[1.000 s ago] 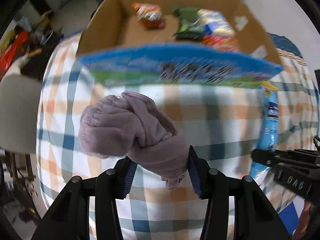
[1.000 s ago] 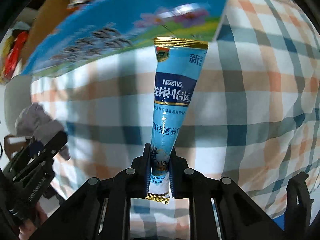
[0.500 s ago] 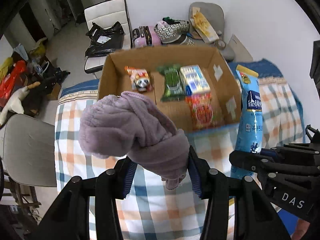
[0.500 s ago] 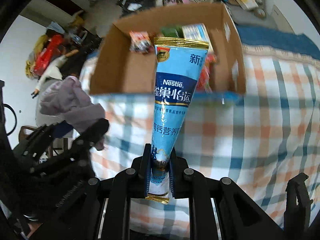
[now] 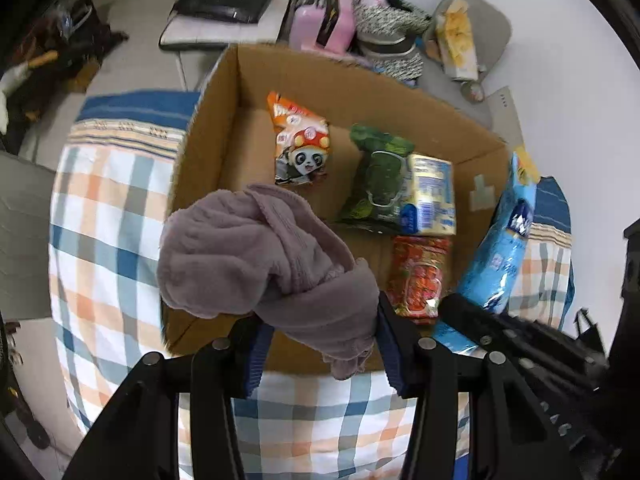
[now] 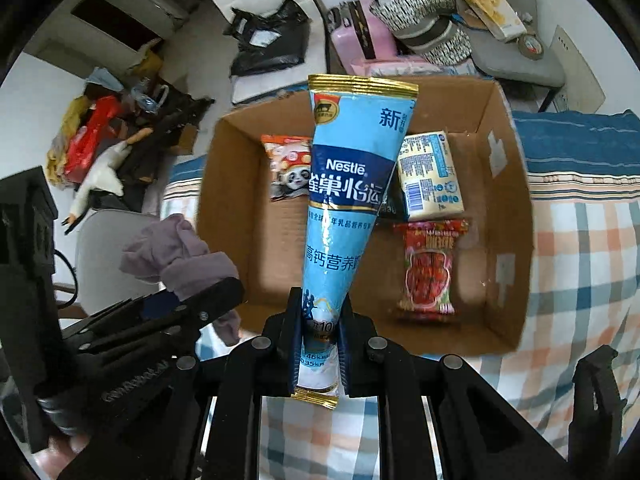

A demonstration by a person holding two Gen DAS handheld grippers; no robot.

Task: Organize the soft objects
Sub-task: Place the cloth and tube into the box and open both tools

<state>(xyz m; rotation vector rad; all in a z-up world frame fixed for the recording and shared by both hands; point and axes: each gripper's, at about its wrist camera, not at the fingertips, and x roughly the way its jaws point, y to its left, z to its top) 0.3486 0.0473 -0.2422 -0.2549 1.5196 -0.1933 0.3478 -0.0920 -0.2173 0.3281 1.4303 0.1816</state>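
Note:
My left gripper [image 5: 320, 332] is shut on a bunched mauve cloth [image 5: 256, 256] and holds it over the near left part of an open cardboard box [image 5: 212, 120]. My right gripper [image 6: 318, 328] is shut on the bottom end of a long blue Nestle pouch [image 6: 352, 184], held upright above the box [image 6: 224, 208]. The pouch also shows at the right of the left wrist view [image 5: 504, 248], and the cloth at the left of the right wrist view [image 6: 180, 256]. Both grippers are side by side above the box's near edge.
The box holds a panda snack bag [image 5: 300, 148], a green packet [image 5: 380, 168], a yellow-blue pack [image 5: 432, 200] and a red packet [image 5: 416, 276]. It stands on a plaid-covered surface [image 5: 108, 216]. Beyond are chairs [image 5: 472, 28], bags [image 5: 324, 20] and floor clutter [image 6: 104, 144].
Both grippers have risen and moved forward from low over the plaid surface to above the open box, carrying the cloth and the pouch. The box interior has come fully into view.

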